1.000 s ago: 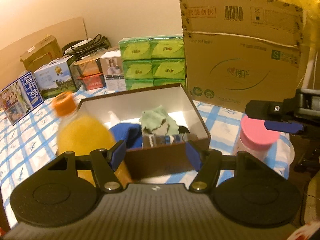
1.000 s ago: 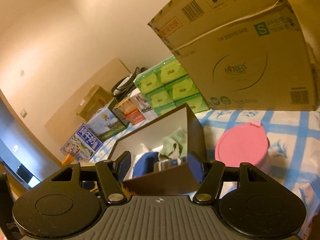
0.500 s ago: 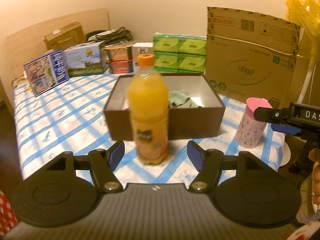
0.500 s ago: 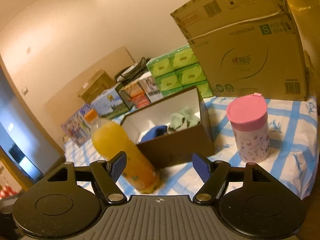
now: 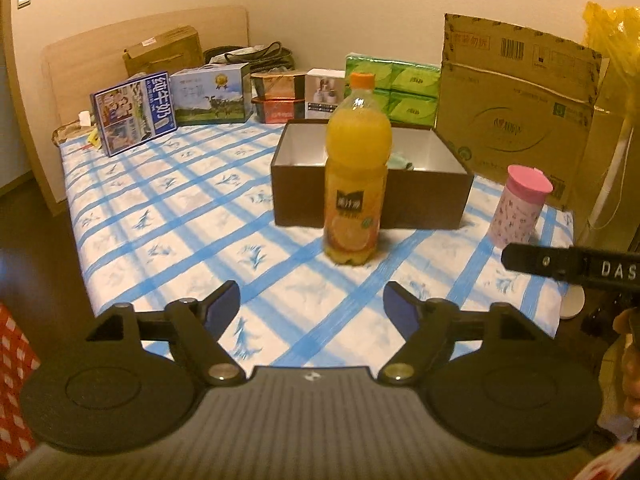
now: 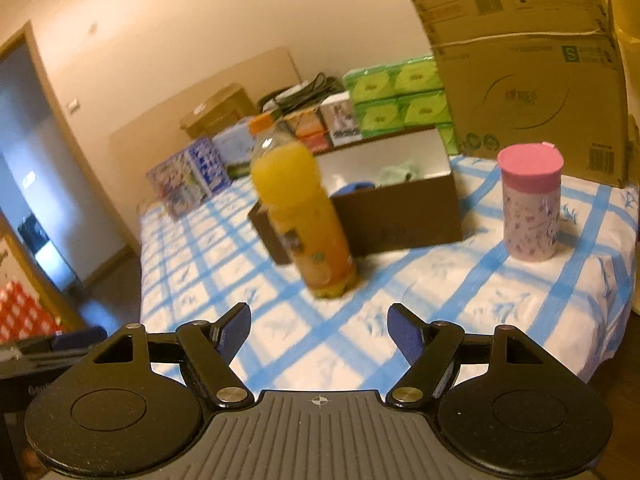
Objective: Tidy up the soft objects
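Observation:
A brown open box point(image 5: 424, 200) point(image 6: 400, 216) stands on the blue-checked tablecloth point(image 5: 192, 216). Inside it I see a pale green cloth point(image 6: 396, 172) point(image 5: 400, 160) and a blue soft item point(image 6: 354, 188). My left gripper point(image 5: 311, 304) is open and empty, well back from the box over the table's front part. My right gripper point(image 6: 319, 326) is open and empty, also back from the box; part of it shows at the right of the left wrist view point(image 5: 572, 266).
An orange juice bottle point(image 5: 356, 168) point(image 6: 300, 212) stands in front of the box. A pink-lidded cup point(image 5: 520, 206) point(image 6: 530, 204) stands right of it. A large cardboard carton point(image 5: 516, 108), green tissue packs point(image 5: 396, 88) and several boxes point(image 5: 208, 94) line the back.
Both grippers have pulled back and away from the box, so the whole table shows now. Both stay open and empty. The bottle, box and cup have not moved.

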### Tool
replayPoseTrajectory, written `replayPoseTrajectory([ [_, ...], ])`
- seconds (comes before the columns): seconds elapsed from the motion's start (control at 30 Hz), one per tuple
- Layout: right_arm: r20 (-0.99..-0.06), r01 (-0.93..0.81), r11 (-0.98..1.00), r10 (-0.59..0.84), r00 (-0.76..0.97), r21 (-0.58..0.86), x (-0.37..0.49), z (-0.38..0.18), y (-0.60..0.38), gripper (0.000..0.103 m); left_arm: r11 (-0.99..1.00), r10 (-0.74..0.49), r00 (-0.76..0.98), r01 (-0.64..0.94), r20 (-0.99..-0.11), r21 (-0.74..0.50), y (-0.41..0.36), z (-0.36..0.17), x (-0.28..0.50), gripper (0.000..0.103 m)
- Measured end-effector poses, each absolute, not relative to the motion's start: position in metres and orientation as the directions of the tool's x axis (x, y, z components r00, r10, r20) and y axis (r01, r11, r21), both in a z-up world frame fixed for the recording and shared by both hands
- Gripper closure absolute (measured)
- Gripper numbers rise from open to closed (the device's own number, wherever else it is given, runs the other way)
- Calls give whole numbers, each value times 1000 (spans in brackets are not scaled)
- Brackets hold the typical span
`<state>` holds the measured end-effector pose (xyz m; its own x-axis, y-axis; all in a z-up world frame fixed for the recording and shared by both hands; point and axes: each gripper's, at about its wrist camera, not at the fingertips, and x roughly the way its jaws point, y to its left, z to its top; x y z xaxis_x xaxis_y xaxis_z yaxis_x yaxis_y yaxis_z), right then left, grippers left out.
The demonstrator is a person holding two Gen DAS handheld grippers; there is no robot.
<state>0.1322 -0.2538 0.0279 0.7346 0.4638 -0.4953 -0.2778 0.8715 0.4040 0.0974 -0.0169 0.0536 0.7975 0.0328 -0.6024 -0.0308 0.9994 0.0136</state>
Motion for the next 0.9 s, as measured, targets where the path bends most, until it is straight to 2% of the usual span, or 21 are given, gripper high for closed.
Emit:
replayPoseTrajectory([
  [0.2,-531,-285,883,455,715,372,98,22,-243,27,999,30,787,-31,-616,10,-9,44,69,20],
  [0.4,-554,-283,905,419,720,317,74,17,-237,25,996,83,788,-52,-610,68,-10,41,46,20],
  [0.57,-578,-270,921,386,719,280,59,10,-235,25,999,49,782,-42,-622,26,-9,41,33,20],
  [0.9,-614,-300,918,397,683,259,43,-4,-231,25,999,45,748,-34,-662,29,-14,28,13,20],
])
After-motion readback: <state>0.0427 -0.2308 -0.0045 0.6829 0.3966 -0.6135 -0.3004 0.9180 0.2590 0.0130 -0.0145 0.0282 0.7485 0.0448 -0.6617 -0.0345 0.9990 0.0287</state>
